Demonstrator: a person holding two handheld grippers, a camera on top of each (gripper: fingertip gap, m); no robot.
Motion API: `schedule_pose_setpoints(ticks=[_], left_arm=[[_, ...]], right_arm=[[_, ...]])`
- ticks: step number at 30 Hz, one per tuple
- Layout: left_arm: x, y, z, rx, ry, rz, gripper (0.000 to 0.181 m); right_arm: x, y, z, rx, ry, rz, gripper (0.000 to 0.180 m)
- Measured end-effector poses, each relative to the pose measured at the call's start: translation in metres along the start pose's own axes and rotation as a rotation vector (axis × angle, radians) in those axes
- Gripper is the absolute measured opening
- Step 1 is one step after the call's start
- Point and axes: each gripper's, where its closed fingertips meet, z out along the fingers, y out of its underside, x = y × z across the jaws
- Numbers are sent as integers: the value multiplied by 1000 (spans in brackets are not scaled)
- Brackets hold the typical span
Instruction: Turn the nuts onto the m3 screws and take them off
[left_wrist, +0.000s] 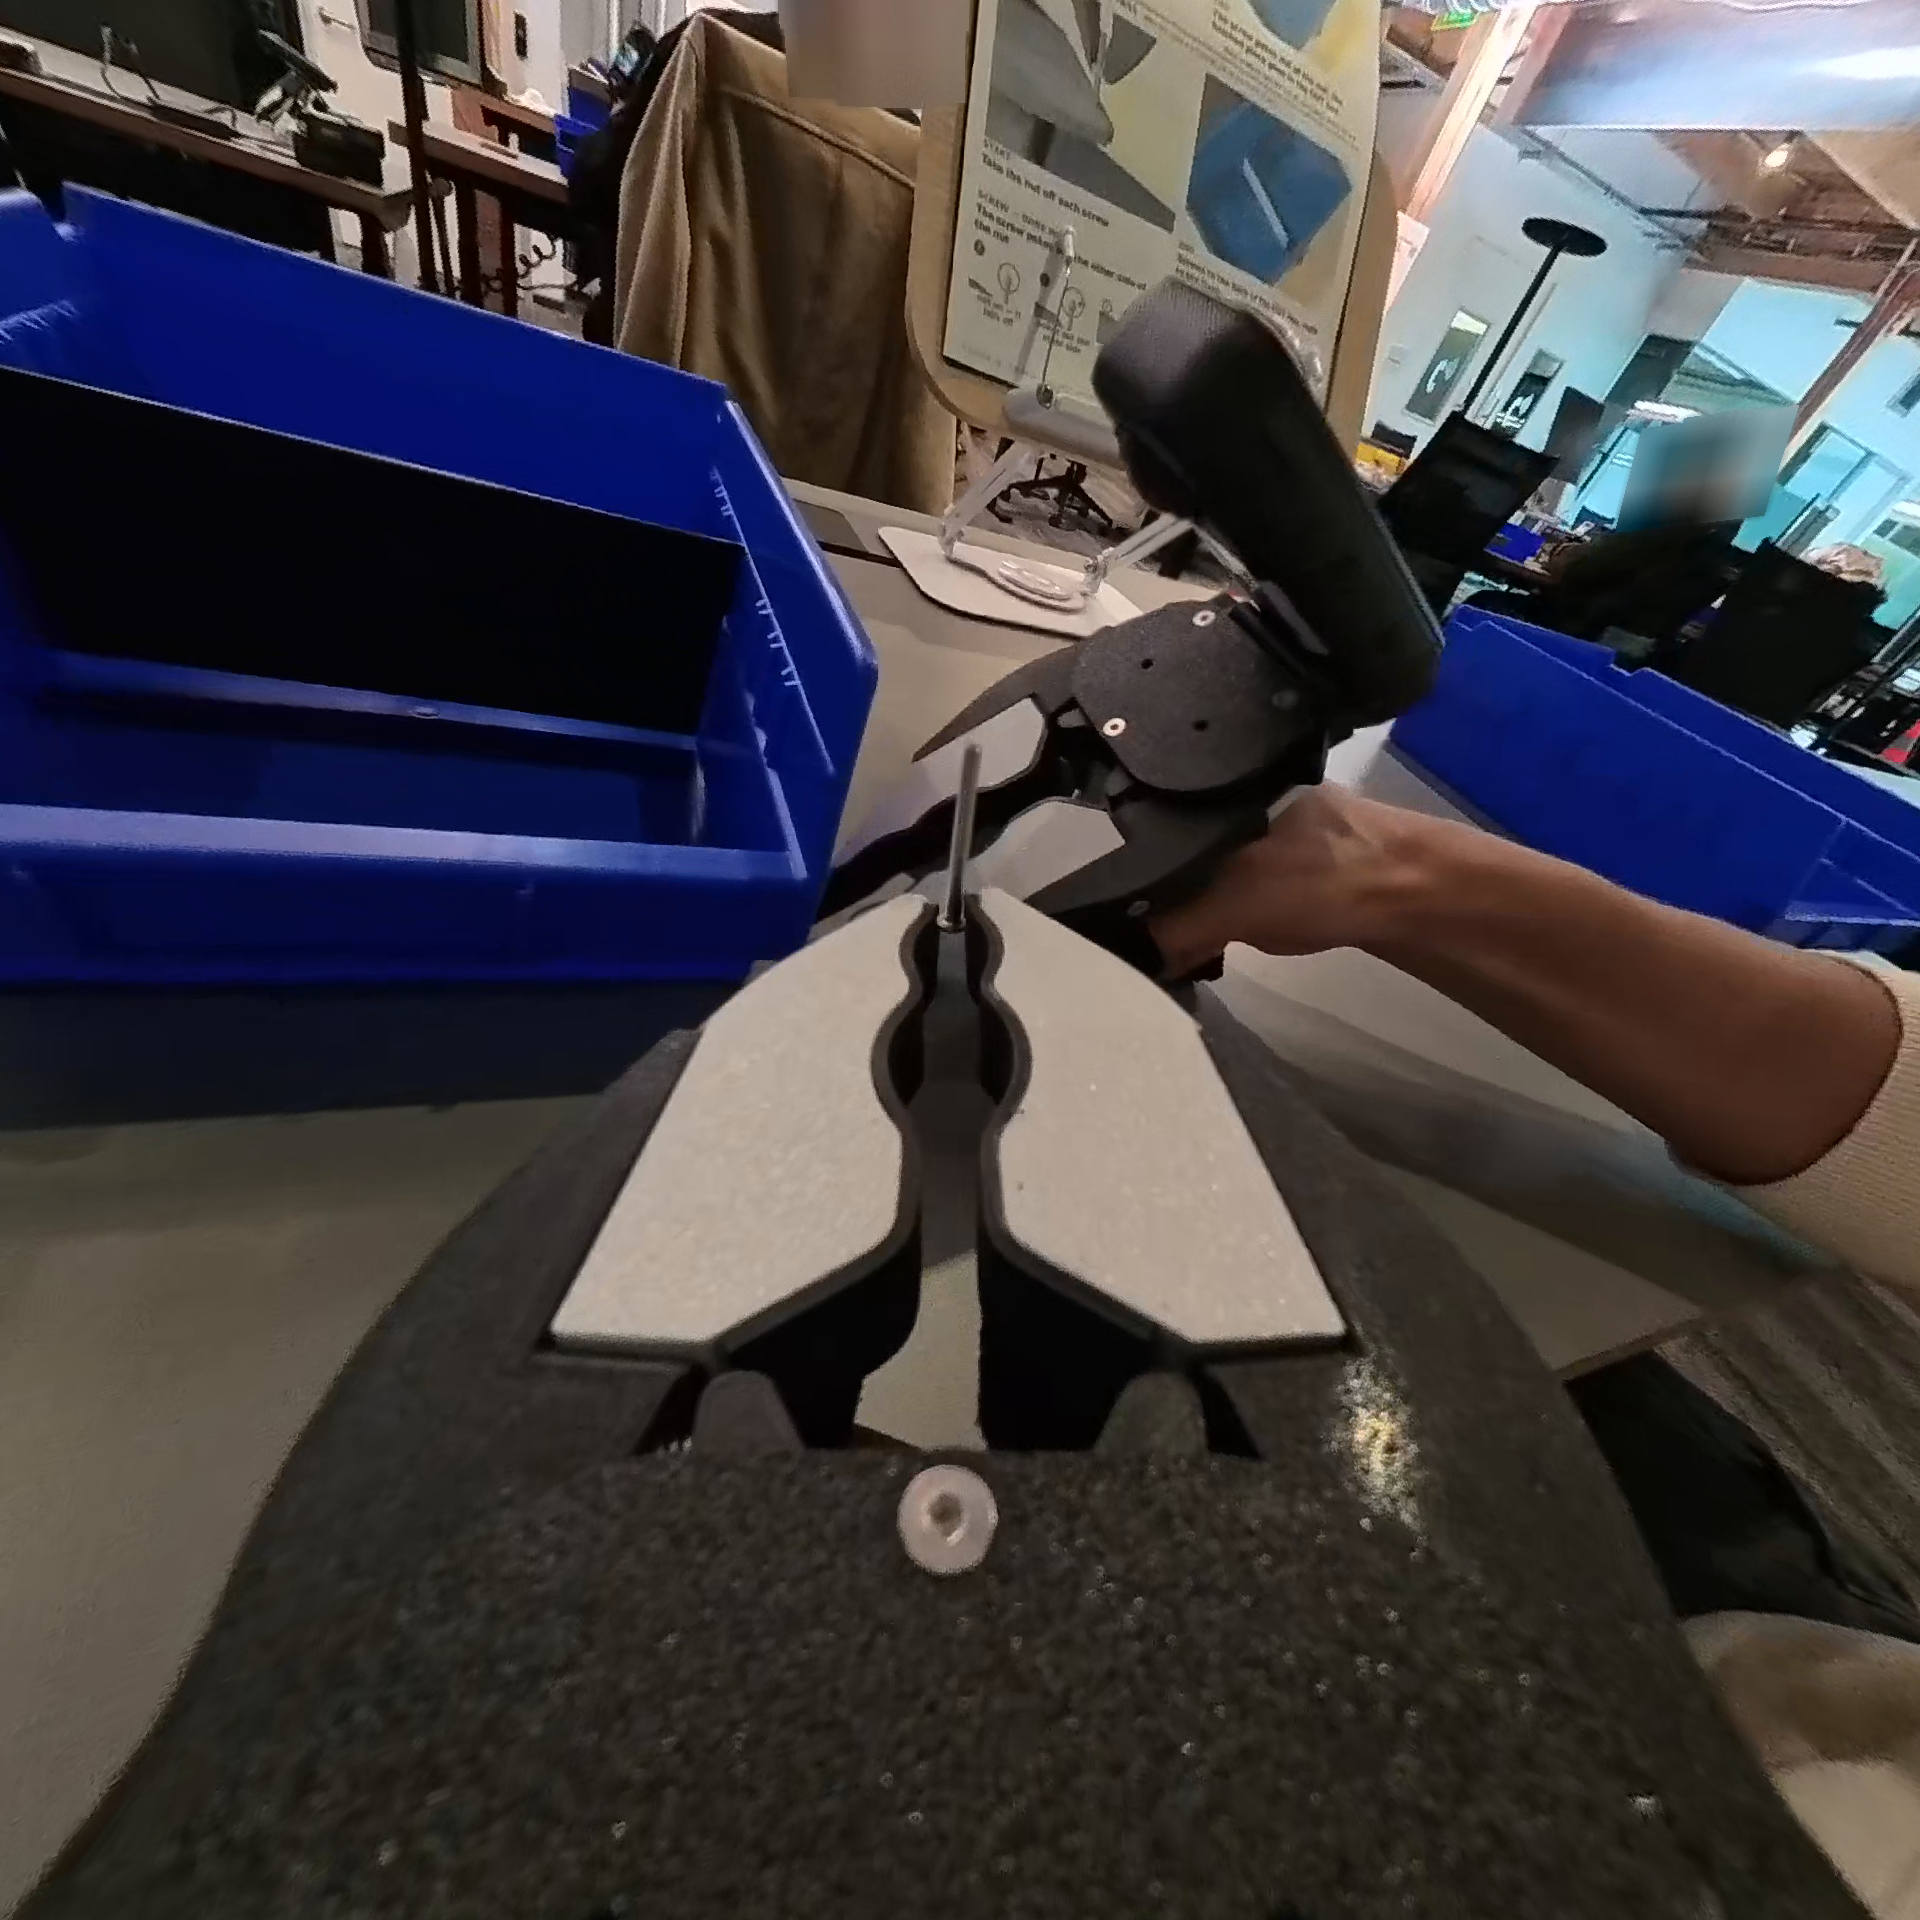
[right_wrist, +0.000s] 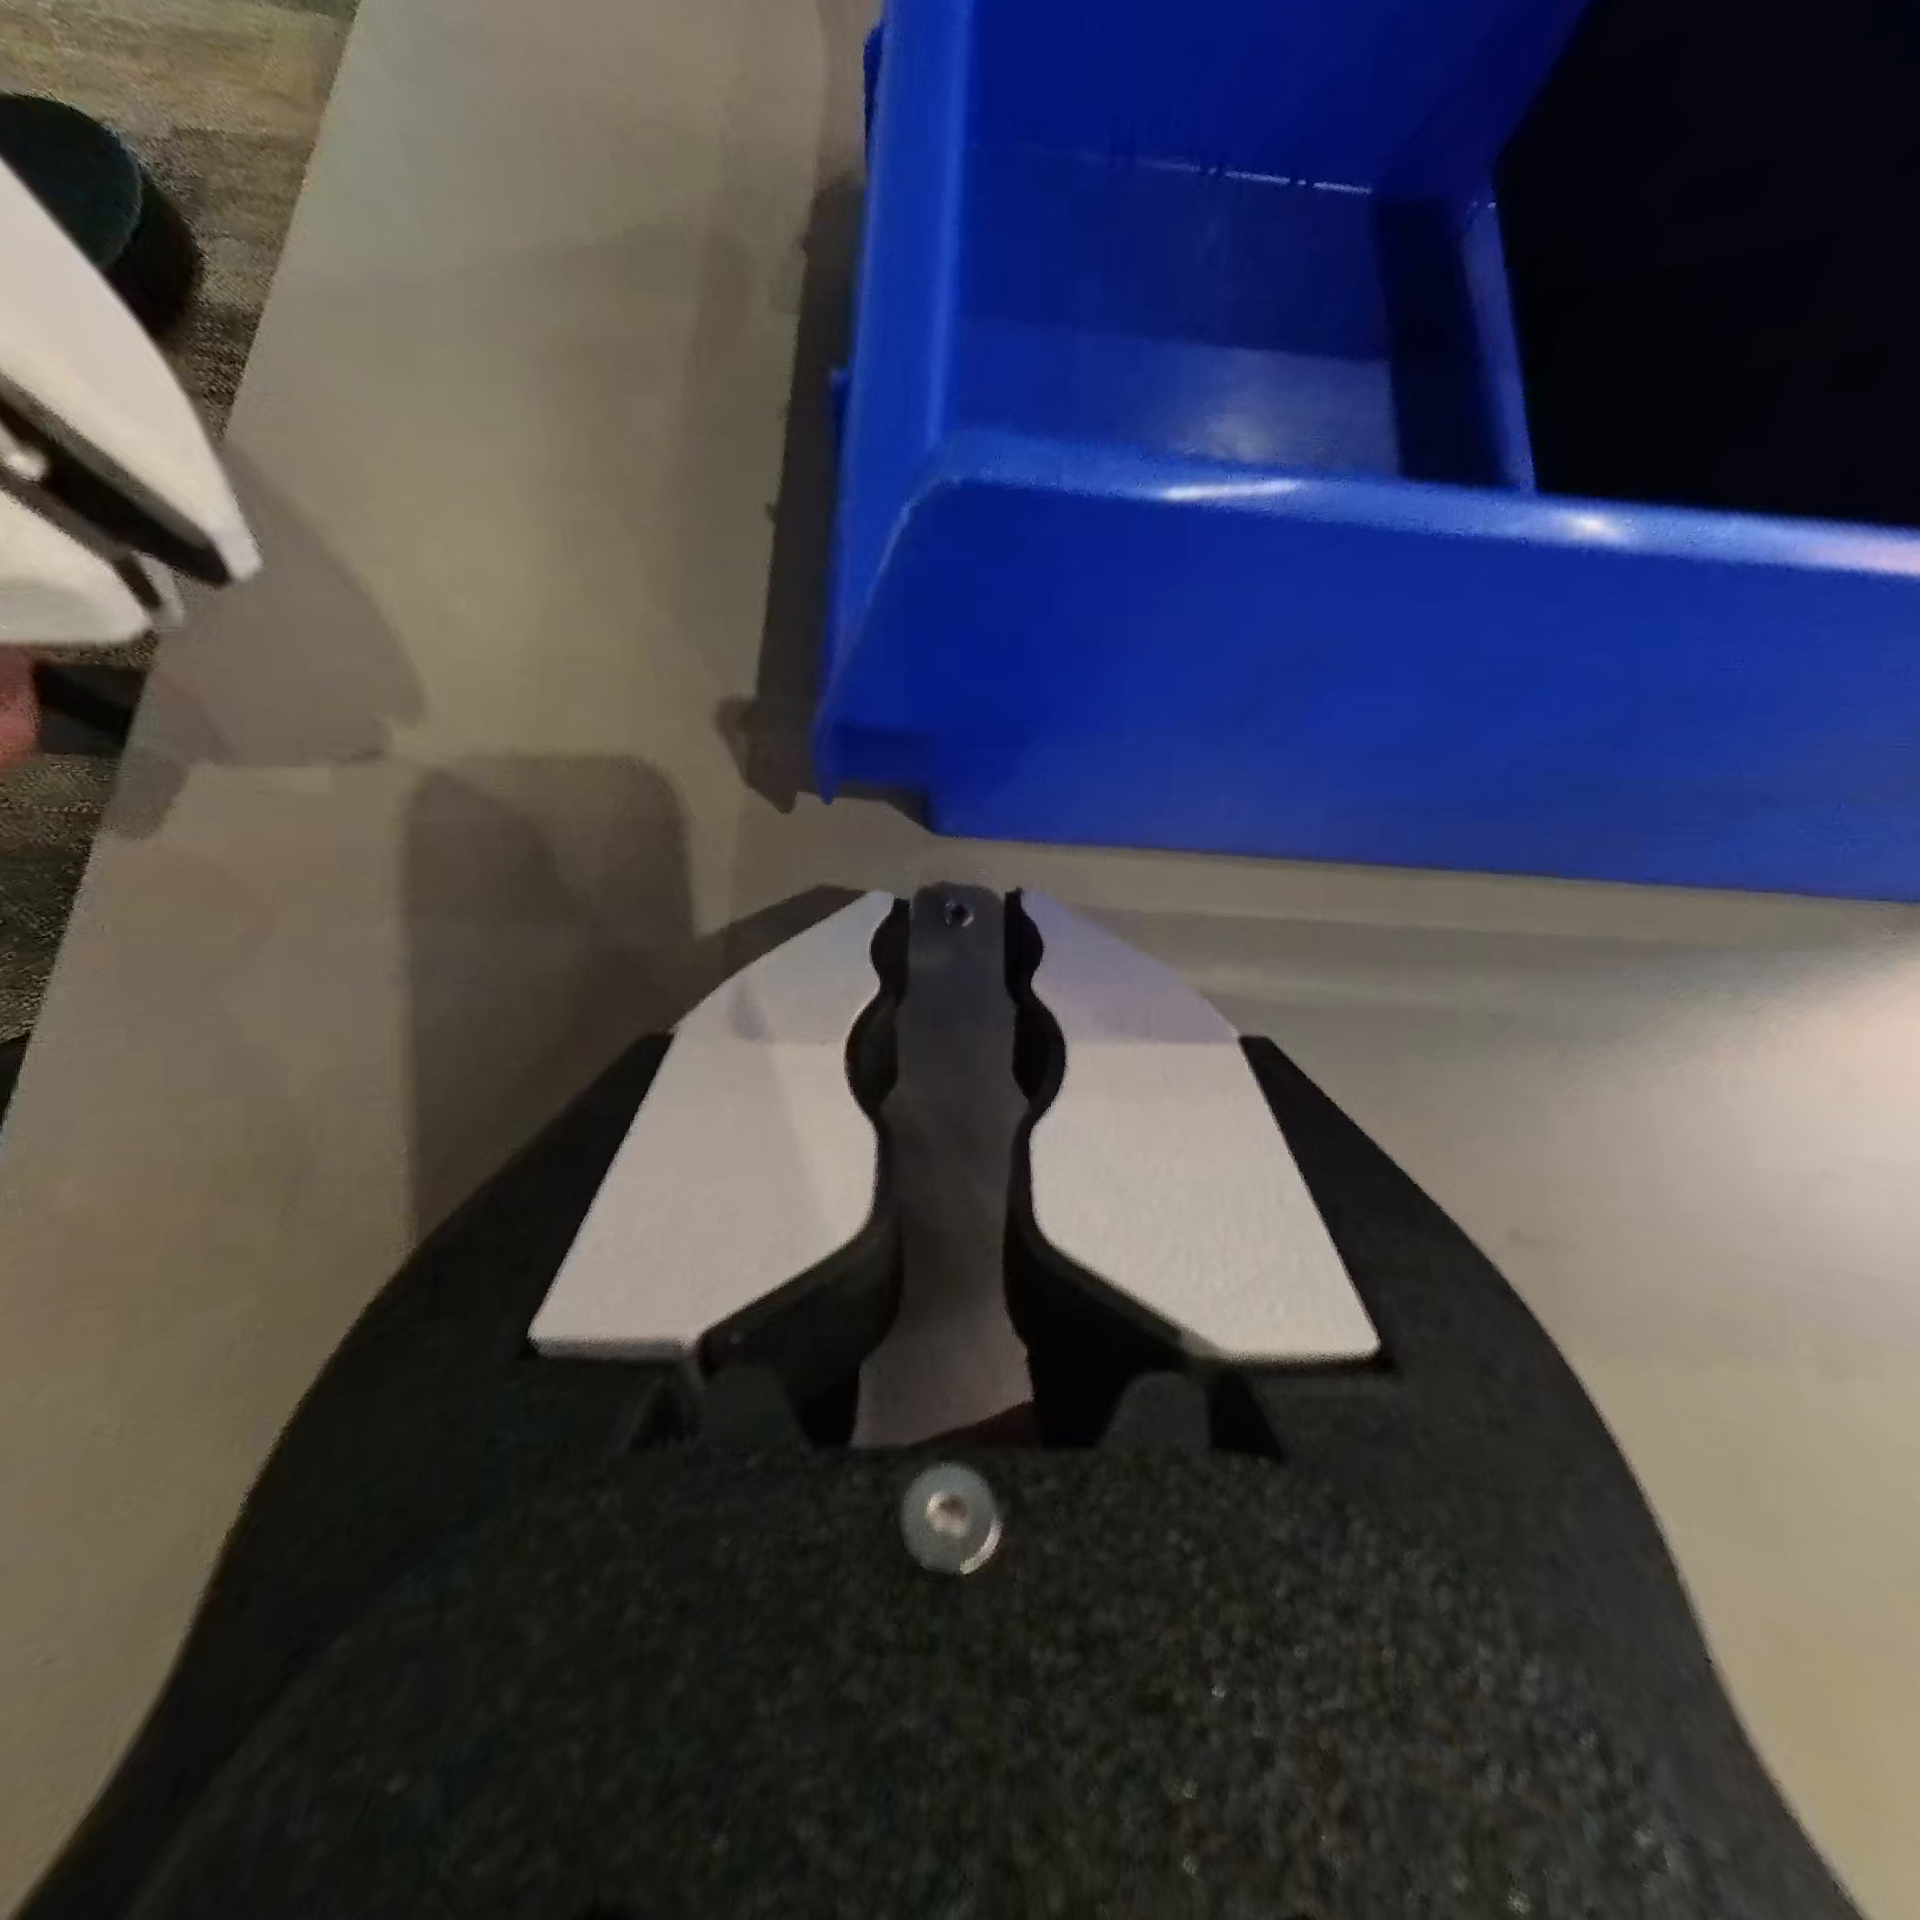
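Pinching a thin screw (left_wrist: 968, 831) upright at its tips, the left gripper (left_wrist: 951, 920) sits clenched right beside the blue bin (left_wrist: 416, 862). Only the left wrist view catches the right gripper (left_wrist: 1049, 769) from outside, angled down toward the screw with a hand (left_wrist: 1278, 883) wrapped round its grip. The right wrist view shows that gripper (right_wrist: 956, 912) clamped on a small nut (right_wrist: 954, 912) above the table (right_wrist: 468, 520), the bin's corner (right_wrist: 1351, 675) just ahead.

A printed instruction poster (left_wrist: 1164, 177) with pictures, diagrams and lines of writing stands on a clear stand behind the counter (left_wrist: 260, 1299); embossed graduation marks line the blue bin (left_wrist: 416, 894) wall's inner edge
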Motion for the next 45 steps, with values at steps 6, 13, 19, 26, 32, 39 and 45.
schedule_pose_setpoints(ticks=[6,13,19,26,32,39,45], left_arm=[[3,4,3,-12,12,13,4],[5,3,2,-6,14,19,4],[5,3,2,-4,15,29,4],[6,4,2,-9,18,37,4],[7,3,2,-8,20,40,4],[8,4,3,-11,21,44,4],[9,4,3,-14,21,51,4]], right_arm=[[-1,1,2,-15,-29,17,17],[-3,4,9,-58,-99,-17,17],[-2,3,10,-62,-178,-50,15],[-2,5,9,-62,-223,-63,14],[-1,5,9,-63,-233,-69,13],[-4,4,9,-60,-226,-98,6],[-4,4,10,-61,-230,-95,5]])
